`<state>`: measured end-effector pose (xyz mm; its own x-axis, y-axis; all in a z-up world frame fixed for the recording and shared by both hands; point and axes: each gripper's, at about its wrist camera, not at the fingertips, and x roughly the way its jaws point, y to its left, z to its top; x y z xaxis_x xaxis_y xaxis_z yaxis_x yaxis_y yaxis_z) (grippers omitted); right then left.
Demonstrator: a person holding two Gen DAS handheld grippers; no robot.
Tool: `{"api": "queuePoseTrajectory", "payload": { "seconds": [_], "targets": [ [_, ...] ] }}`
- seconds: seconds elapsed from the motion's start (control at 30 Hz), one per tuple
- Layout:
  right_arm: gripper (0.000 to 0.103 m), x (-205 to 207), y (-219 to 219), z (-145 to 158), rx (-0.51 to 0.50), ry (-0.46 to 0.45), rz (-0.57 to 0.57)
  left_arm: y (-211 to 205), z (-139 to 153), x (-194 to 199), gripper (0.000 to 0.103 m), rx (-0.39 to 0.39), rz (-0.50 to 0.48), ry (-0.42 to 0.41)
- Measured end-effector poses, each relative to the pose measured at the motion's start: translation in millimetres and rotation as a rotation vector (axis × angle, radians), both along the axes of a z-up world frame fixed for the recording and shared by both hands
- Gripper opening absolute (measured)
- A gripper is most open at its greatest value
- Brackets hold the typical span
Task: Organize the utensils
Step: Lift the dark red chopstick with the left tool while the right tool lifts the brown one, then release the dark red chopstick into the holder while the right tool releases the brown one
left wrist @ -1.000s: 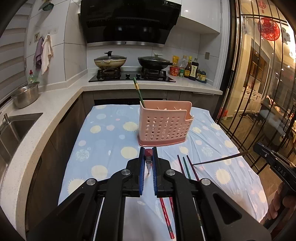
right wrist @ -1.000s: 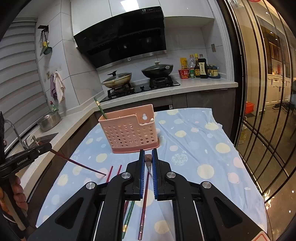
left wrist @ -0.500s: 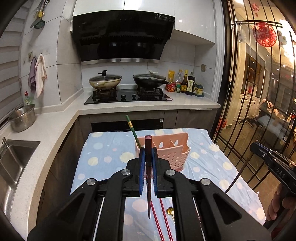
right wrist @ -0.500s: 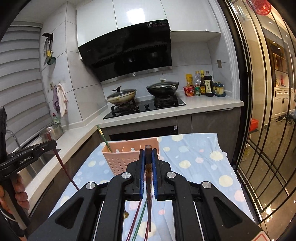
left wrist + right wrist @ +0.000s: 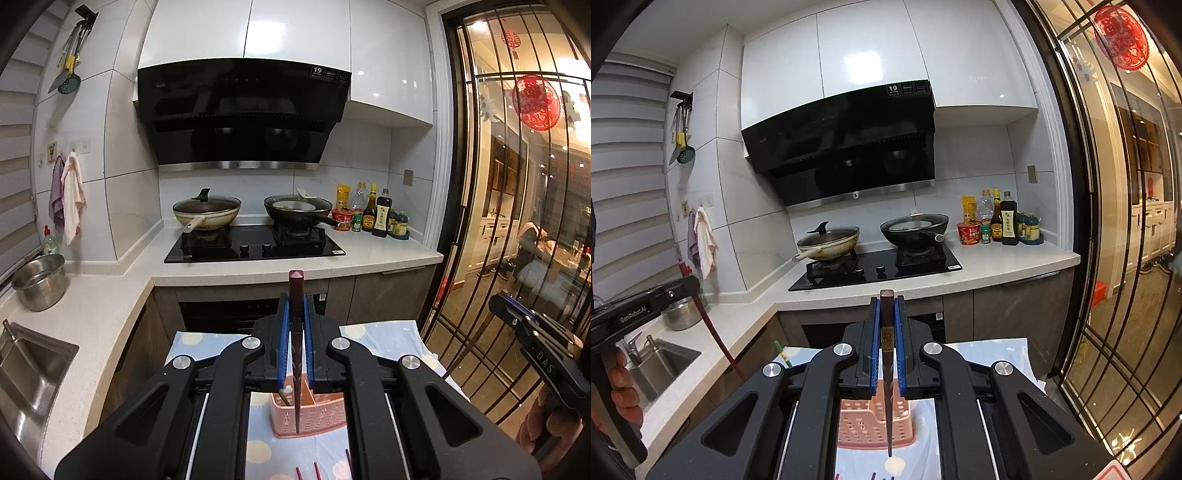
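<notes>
**Two chopsticks lifted, the caddy waits below**

The left gripper (image 5: pixel 295 332) has its fingers pressed shut on a dark red chopstick (image 5: pixel 296 387), which hangs nearly upright with its tip over the pink caddy (image 5: pixel 325 415). The right gripper (image 5: pixel 886 339) has its fingers closed the same way on a brown chopstick (image 5: pixel 888 406), its tip just in front of the caddy's near wall.

To do this step well, each stick should probably be brought squarely over an open compartment before it goes down, tip first, and let go only once the tip is inside.

A green chopstick (image 5: pixel 782 353) already leans out of the caddy's left side and could foul the descent. More chopsticks (image 5: pixel 316 472) lie on the spotted cloth (image 5: pixel 388 332) over the bench, near the caddy. The hob (image 5: pixel 255 245) and pans stand far behind, well apart.
</notes>
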<state>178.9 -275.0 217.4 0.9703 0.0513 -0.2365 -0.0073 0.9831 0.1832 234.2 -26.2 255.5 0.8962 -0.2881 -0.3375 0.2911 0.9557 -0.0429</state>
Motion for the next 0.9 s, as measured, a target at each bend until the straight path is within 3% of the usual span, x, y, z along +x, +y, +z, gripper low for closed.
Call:
{"api": "queuePoseTrajectory", "payload": {
  "seconds": [0.13,0.3,0.5,0.8,0.9],
  "targets": [
    [0.007,31.0,2.3,8.6,0.002,-0.014,-0.009,-5.0,9.3,24.5,0.007,-0.004,0.006,-0.008],
    [0.007,70.9,2.7,8.7,0.022,-0.016,-0.012,-10.3,0.7,57.5,0.007,0.012,0.011,0.017],
    [0.007,111.0,0.8,-26.3,0.053,0.072,0.009,-14.0,-30.5,89.0,0.007,0.018,0.0,0.092],
    [0.007,135.6,2.1,-73.0,0.086,0.191,0.035,-18.4,-72.5,103.4,0.007,0.034,-0.006,0.173],
    [0.018,130.8,2.3,-76.4,0.082,0.186,0.01,-16.5,-78.8,102.8,0.008,0.03,0.005,0.183]
  ]
}}
